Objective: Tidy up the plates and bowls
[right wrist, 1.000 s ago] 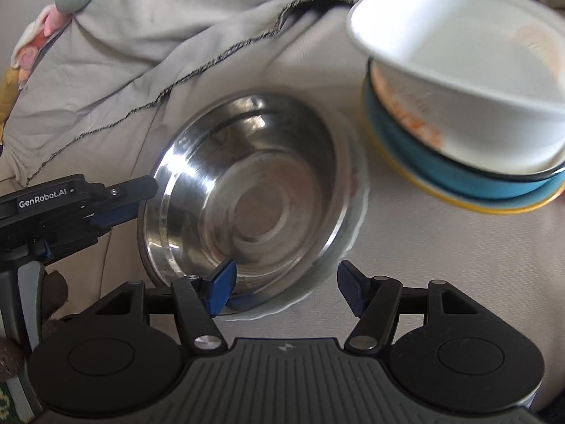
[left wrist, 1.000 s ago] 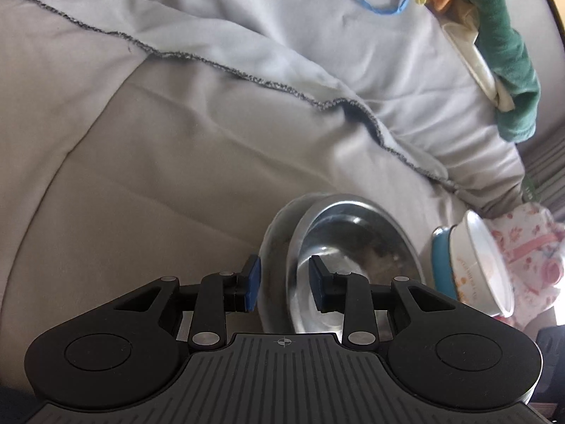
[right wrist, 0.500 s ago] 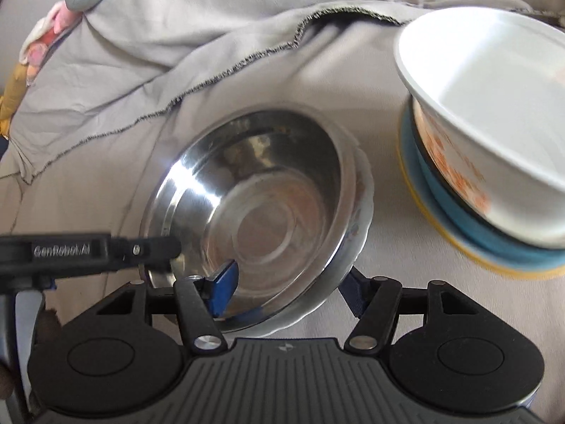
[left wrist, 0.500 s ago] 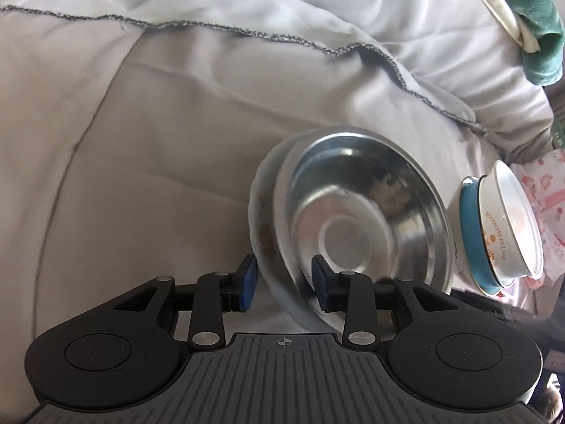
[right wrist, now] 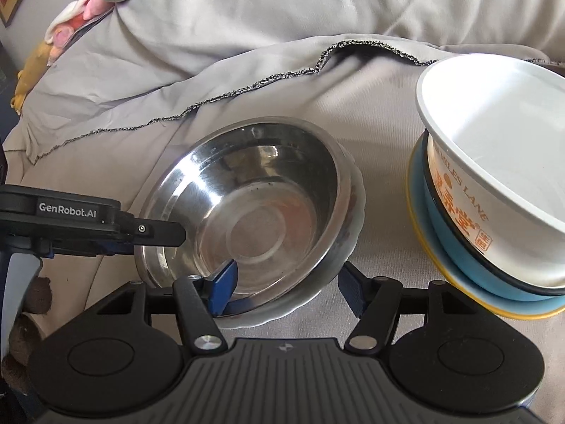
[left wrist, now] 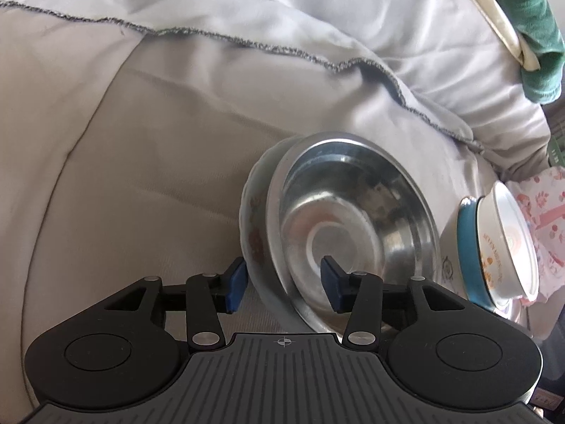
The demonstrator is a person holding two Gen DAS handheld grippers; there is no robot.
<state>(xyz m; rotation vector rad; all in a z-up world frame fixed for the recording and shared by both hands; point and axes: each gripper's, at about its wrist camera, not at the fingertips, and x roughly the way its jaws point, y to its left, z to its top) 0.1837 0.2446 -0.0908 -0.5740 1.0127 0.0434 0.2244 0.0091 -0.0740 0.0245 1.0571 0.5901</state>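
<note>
A steel bowl (left wrist: pixel 353 226) sits nested in a white floral dish (left wrist: pixel 252 226) on the bedcover. My left gripper (left wrist: pixel 284 285) straddles their near rim, one pad outside the dish and one inside the bowl. Its jaws are opening and the pads stand off the rim. My right gripper (right wrist: pixel 286 288) straddles the near rim of the steel bowl (right wrist: pixel 247 212) and floral dish (right wrist: pixel 356 208), open, one pad inside and one outside. A finger of the left gripper (right wrist: pixel 155 229) reaches in from the left. To the right, a white lettered bowl (right wrist: pixel 494 162) rests in a blue bowl (right wrist: pixel 455 258).
The grey bedcover (left wrist: pixel 159 141) has a folded sheet with a dark stitched hem (left wrist: pixel 247 44) lying behind the bowls. A green cloth (left wrist: pixel 529 28) and a pink patterned cloth (left wrist: pixel 551 212) lie at the right. Soft toys (right wrist: pixel 88 17) are at the far left.
The left jaws have spread apart from the bowl and dish rim. My right gripper has slid in so that the near rim now lies between its pads.
</note>
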